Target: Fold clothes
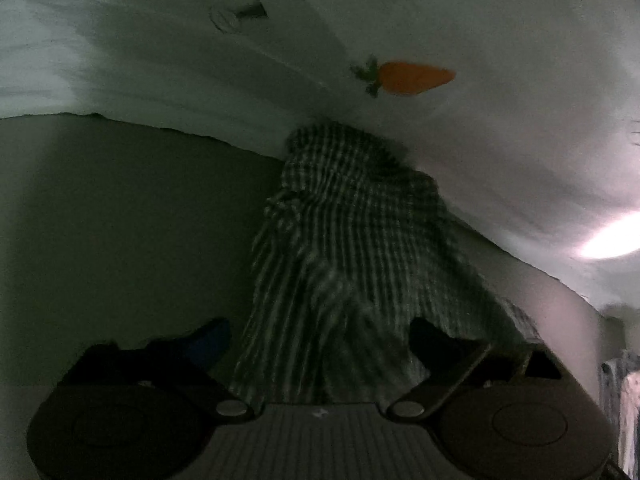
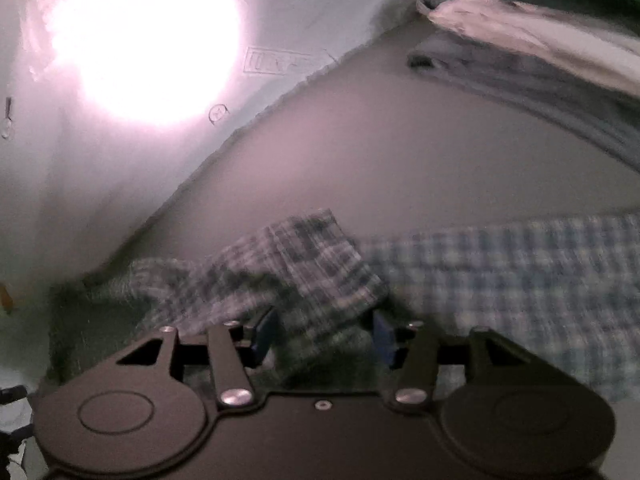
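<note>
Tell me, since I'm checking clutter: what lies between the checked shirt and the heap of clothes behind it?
Right wrist view: only bare grey surface separates the checked shirt from the heap of clothes.

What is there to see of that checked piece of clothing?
The checked garment is thin woven cloth in a green-and-white plaid, blurred in both views. It lies crumpled and partly spread on a plain grey surface, one corner folded over. A bunched part sits between the fingers of the right gripper; whether the pads press on it I cannot tell. In the left wrist view it reaches up to a white sheet.
</note>
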Motion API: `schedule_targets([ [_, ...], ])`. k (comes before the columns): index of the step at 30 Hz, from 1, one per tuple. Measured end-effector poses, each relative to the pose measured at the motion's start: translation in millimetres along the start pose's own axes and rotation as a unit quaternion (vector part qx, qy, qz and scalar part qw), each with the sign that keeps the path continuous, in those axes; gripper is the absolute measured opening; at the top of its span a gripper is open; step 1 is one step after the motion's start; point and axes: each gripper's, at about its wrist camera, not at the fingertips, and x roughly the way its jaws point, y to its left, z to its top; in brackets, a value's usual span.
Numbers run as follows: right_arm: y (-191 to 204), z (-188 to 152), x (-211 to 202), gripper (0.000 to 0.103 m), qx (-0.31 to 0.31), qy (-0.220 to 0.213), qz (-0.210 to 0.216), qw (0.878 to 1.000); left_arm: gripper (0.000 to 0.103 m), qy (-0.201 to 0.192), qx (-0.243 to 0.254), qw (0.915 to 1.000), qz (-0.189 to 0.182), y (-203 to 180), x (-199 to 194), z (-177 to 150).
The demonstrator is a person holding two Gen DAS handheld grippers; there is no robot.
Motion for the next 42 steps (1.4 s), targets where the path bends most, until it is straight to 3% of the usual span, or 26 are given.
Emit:
schedule_targets([
  [2, 5.9, 1.8, 6.1, 0.068, -0.014, 0.005, 0.002, 1.0, 0.063, 0.012, -0.008, 0.9999, 0.009, -2.1, 20.5, 4.5],
  [3, 10.6, 1.2, 8.7, 0.056, -0.038, 0.004, -0.005, 0.999, 0.055, 0.021, -0.012, 0.9995, 0.019, -1.8, 29.1, 3.8],
  [4, 15.3, 0.7, 11.2, 0.027, -0.061, 0.003, -0.013, 0.998, 0.036, 0.025, -0.016, 0.9991, 0.029, -0.8, 35.6, 2.8],
  [5, 19.0, 0.9, 12.6, 0.017, -0.08, 0.004, -0.021, 0.997, 0.015, 0.021, -0.021, 0.9988, 0.039, 0.9, 39.3, 1.4],
  [7, 21.7, 3.2, 5.5, 0.011, -0.087, -0.013, -0.008, 0.996, 0.008, 0.012, -0.03, 0.9981, 0.053, 4.0, 44.4, -1.2],
  [11, 26.9, 21.4, -34.0, 0.01, -0.071, -0.08, 0.03, 0.994, 0.005, -0.033, -0.028, 0.9976, 0.054, 1.0, 23.1, -1.6],
  [15, 35.0, 39.9, -75.0, 0.01, -0.085, -0.163, 0.054, 0.982, 0.005, -0.067, -0.04, 0.9967, 0.025, -5.9, 1.5, 5.4],
  [17, 36.7, 46.3, -76.8, 0.01, -0.102, -0.174, 0.037, 0.979, 0.011, -0.055, -0.032, 0.9976, 0.027, -12.9, 11.9, 6.7],
  [19, 32.6, 45.0, -54.1, 0.014, -0.125, -0.139, -0.021, 0.982, 0.024, -0.037, -0.013, 0.9976, 0.056, -18.9, 34.3, 6.0],
  [21, 24.6, 40.7, -21.3, 0.016, -0.132, -0.075, -0.088, 0.984, 0.035, -0.026, -0.01, 0.9971, 0.071, -20.3, 43.1, 6.7],
  [23, 14.2, 35.0, -10.8, 0.026, -0.11, -0.055, -0.092, 0.988, 0.058, -0.042, 0.0, 0.9964, 0.074, -21.3, 37.4, 5.4],
  [25, 5.5, 30.6, -13.5, 0.052, -0.074, -0.063, -0.09, 0.991, 0.081, -0.071, 0.026, 0.9934, 0.087, -23.1, 23.9, 1.6],
  [30, -5.5, 30.3, -9.0, 0.055, -0.054, -0.067, -0.097, 0.992, 0.087, -0.083, 0.081, 0.9854, 0.125, -25.1, -0.1, -15.8],
  [33, -7.5, 31.8, 2.2, 0.077, -0.057, -0.062, -0.094, 0.992, 0.09, -0.059, 0.082, 0.9876, 0.12, -21.0, -2.3, -33.5],
  [34, -8.9, 34.0, 7.6, 0.078, -0.056, -0.057, -0.093, 0.993, 0.09, -0.045, 0.083, 0.9886, 0.117, -18.9, -2.0, -41.6],
  [35, -10.2, 33.5, 9.3, 0.078, -0.049, -0.055, -0.082, 0.994, 0.09, -0.031, 0.085, 0.9892, 0.115, -17.2, -1.6, -50.1],
  [36, -11.5, 33.0, 11.0, 0.069, -0.042, -0.053, -0.071, 0.995, 0.09, -0.017, 0.088, 0.9893, 0.115, -15.0, -1.4, -58.9],
  [37, -12.7, 32.4, 12.6, 0.051, -0.035, -0.052, -0.061, 0.996, 0.09, -0.006, 0.088, 0.989, 0.119, -13.1, -2.5, -66.9],
  [40, -12.8, 33.1, 5.2, 0.022, 0.0, -0.074, -0.017, 0.997, 0.09, 0.015, 0.077, 0.9884, 0.13, -6.4, -16.2, -93.1],
  [42, -11.0, 32.7, -10.7, 0.017, 0.029, -0.11, 0.031, 0.993, 0.09, 0.025, 0.061, 0.989, 0.133, 1.3, -32.3, -113.7],
])
